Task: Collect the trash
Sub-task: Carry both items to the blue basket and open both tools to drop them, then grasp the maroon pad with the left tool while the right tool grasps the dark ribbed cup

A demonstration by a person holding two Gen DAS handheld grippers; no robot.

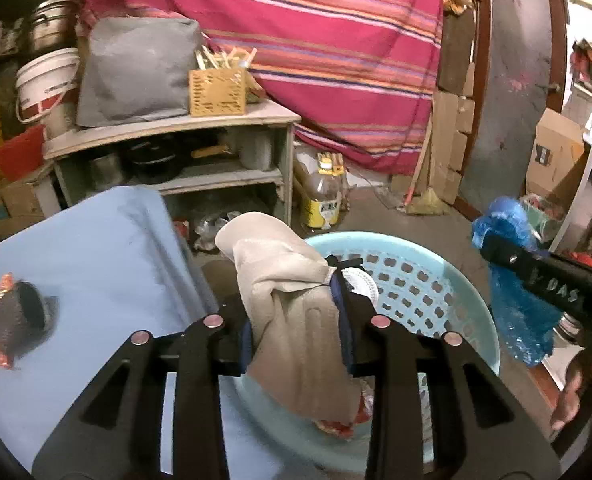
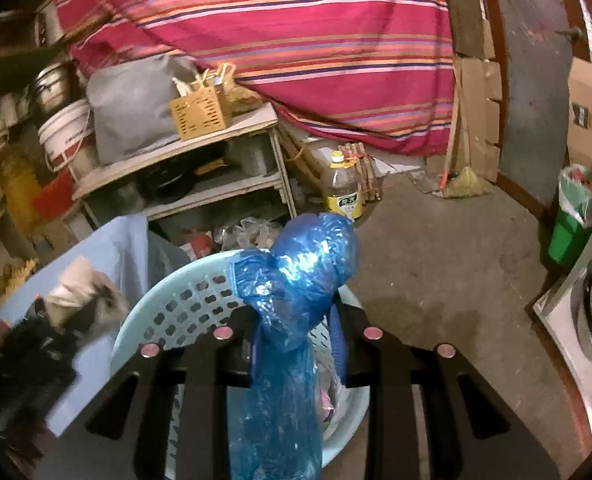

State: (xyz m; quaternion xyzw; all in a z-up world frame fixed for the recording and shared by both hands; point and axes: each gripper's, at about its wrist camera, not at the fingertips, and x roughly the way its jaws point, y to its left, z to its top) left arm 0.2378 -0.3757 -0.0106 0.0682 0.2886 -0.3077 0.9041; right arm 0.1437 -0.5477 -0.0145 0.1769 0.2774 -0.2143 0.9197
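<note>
My left gripper (image 1: 296, 324) is shut on a crumpled beige paper wrapper (image 1: 292, 304) and holds it above a light blue perforated plastic basket (image 1: 419, 280). My right gripper (image 2: 296, 320) is shut on a crumpled blue plastic bag (image 2: 296, 284) and holds it over the same basket (image 2: 184, 300). The blue bag and the right gripper also show at the right of the left wrist view (image 1: 511, 280). Some red and white scraps (image 1: 335, 424) lie inside the basket. A dark wrapper with red edges (image 1: 16, 316) lies on the blue-covered table (image 1: 96, 260).
A wooden shelf (image 1: 176, 152) with pots, a grey bag and a yellow basket stands behind. An oil bottle (image 1: 323, 196) stands on the concrete floor. A striped red cloth (image 1: 315, 40) hangs at the back. A green bin (image 2: 571, 224) stands at the right.
</note>
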